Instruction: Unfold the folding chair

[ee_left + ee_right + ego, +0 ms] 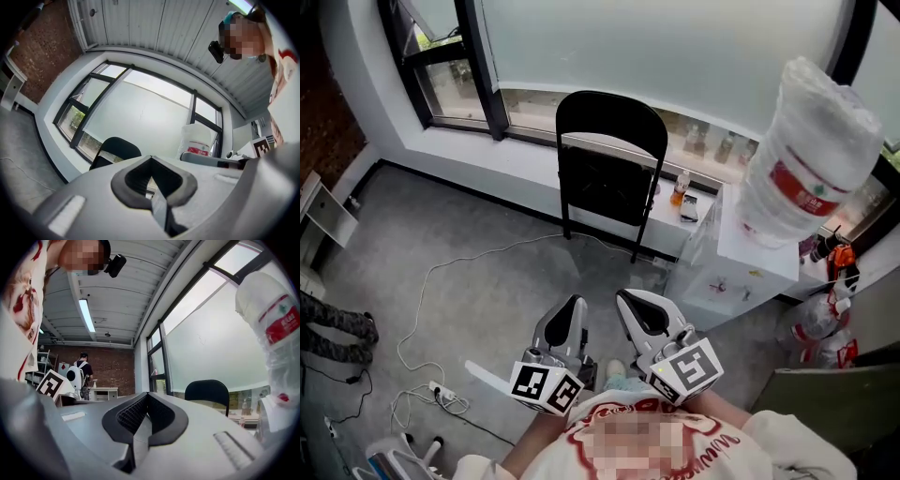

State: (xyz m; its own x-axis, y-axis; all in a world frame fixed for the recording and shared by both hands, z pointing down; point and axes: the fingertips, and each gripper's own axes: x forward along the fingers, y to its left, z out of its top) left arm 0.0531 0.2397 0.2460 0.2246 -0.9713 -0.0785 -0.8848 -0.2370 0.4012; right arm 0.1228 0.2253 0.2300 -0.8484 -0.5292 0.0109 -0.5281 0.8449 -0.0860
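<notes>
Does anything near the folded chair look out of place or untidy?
Yes. A loose white cable snakes over the grey floor in front of the folding chair and ends at a power strip at lower left. It lies where one would step. The chair itself looks undamaged.

Grey speckled floor (497, 281) below a window wall, seen from above. At its far edge, close against the wall: black metal folding chair (609, 141), upright and folded flat, legs on the floor. Trailing from near the chair's feet across the middle toward the near left corner: thin white cable (434, 269), loose and looping. Near that corner, a white power strip (442, 394) lying flat among the loops. Along the right edge, a white low cabinet (722, 272), with white plastic bags (816, 328) slumped just beside it. At the left edge, a white shelf unit (323, 216), partly out of view.
</notes>
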